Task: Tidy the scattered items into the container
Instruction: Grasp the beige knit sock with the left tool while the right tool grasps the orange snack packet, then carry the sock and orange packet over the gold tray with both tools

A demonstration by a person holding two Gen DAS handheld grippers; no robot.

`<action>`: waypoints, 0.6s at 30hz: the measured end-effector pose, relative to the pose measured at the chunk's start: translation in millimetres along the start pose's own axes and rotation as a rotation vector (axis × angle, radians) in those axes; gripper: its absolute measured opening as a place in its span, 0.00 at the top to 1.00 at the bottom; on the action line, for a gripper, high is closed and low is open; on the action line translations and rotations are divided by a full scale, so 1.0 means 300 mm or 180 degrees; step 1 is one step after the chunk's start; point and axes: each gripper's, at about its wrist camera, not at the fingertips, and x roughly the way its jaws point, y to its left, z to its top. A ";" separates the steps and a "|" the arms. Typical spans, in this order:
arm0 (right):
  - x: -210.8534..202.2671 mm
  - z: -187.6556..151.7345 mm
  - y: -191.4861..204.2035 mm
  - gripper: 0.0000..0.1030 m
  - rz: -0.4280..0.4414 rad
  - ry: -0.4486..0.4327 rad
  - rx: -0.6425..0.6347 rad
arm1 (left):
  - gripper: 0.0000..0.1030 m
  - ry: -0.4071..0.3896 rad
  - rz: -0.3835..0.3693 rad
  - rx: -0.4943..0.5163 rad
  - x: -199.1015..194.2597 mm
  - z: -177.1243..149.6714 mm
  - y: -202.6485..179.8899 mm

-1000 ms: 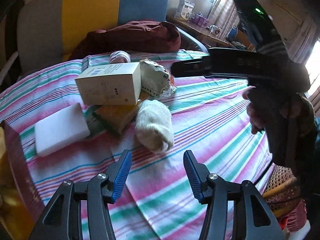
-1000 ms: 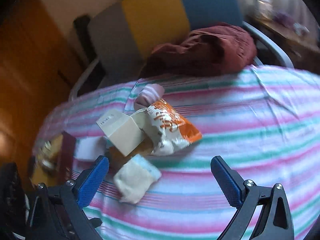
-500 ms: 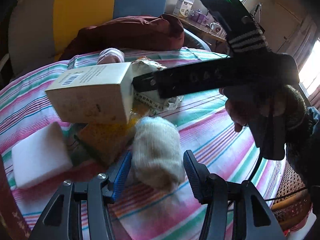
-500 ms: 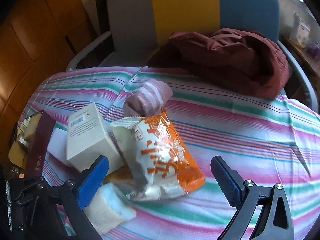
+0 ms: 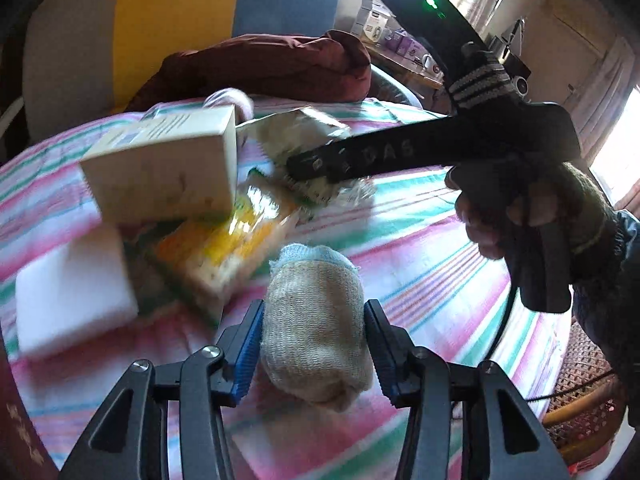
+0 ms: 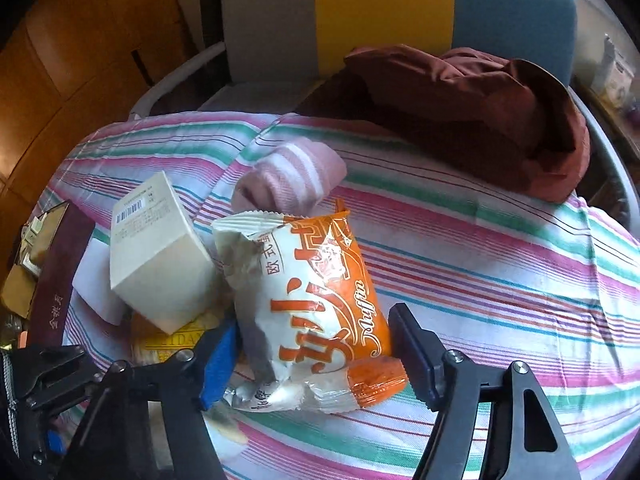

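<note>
Both jaws have just been closing: left gripper (image 5: pixel 314 344) pinches the rolled sock (image 5: pixel 316 320), lower centre; right gripper (image 6: pixel 316 356) brackets the snack packet (image 6: pixel 308 312), contact unclear. Squeeze gently, lift straight.

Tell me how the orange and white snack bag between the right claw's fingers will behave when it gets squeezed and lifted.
The snack bag looks puffy and crinkled, so it will probably give and crackle rather than stay stiff. Its glossy film may slip on the right claw. It likely weighs little, and its end may droop.
</note>
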 end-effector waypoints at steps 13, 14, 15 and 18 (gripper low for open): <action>-0.070 -0.120 -0.017 0.31 -0.0328 0.0219 0.0691 | 0.52 -0.0115 0.0392 0.0018 -0.178 -0.169 0.005; -0.082 -0.136 -0.015 0.31 -0.0308 0.0215 0.0775 | 0.52 -0.0141 0.0406 0.0025 -0.197 -0.181 0.004; -0.094 -0.150 -0.010 0.32 -0.0287 0.0205 0.0840 | 0.52 -0.0159 0.0408 0.0023 -0.214 -0.191 0.011; -0.130 -0.192 0.018 0.34 -0.0209 0.0145 0.0985 | 0.52 -0.0255 0.0445 0.0014 -0.269 -0.215 0.016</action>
